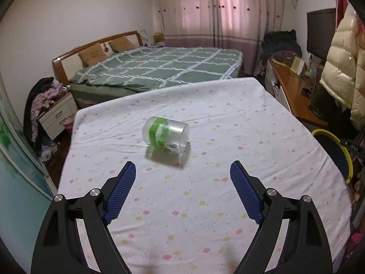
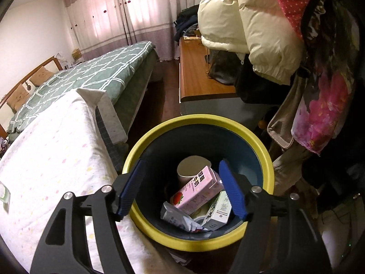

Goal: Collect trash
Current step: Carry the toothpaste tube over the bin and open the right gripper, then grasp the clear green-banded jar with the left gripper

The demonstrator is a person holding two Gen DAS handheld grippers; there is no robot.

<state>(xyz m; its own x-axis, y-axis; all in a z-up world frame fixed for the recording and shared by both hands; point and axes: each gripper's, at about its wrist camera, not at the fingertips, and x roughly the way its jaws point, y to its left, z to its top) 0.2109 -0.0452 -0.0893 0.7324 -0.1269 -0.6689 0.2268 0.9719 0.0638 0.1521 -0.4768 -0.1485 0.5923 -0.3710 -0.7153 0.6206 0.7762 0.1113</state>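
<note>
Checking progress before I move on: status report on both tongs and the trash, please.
Left tongs open, empty, facing clear jar lying on table. Right tongs open, empty, above bin; pink carton inside. Nothing blocking.

Cloth: white, with small pink and yellow flowers
Jar: clear, with a green band
Bin: yellow rim, dark blue inside
Carton: pink, with a red strawberry
Box: white and green
Cup: white
Quilt: green, with a white check
Curtain: pink, with a mauve band
Pads: blue, on black arms
</note>
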